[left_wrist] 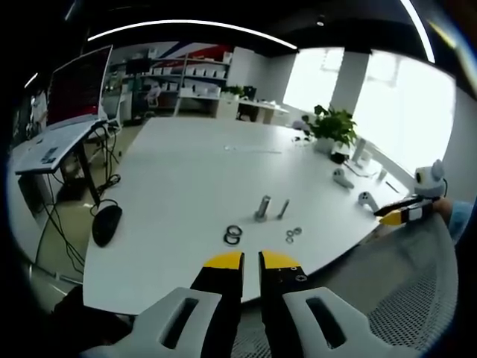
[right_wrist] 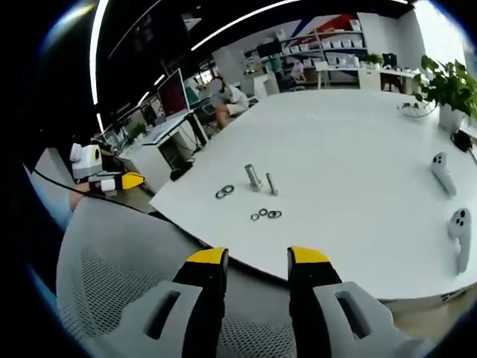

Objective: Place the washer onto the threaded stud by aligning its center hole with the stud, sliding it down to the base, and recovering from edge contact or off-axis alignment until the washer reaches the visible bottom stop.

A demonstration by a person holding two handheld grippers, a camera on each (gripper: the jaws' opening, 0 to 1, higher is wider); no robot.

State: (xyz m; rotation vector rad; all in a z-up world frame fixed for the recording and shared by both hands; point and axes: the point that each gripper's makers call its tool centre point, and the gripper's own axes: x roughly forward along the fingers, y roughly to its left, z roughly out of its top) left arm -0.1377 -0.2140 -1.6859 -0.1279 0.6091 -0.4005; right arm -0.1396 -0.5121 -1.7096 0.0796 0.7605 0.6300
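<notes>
Open-plan office: long white table, monitors, shelving, potted plant.

No readable text, label, brand or number in either view. Monitor at 10 o'clock in left gripper view: red screen, content too blurred to read. Shelf boxes at 12 o'clock: any markings too small to make out.

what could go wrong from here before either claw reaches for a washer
1. The small washers lie touching in a cluster, so a claw may pinch two at once.
2. The two studs stand close together; an off-axis approach could knock one over.
3. The left claw is nearly shut and would need opening first; the right claw is open.
</notes>
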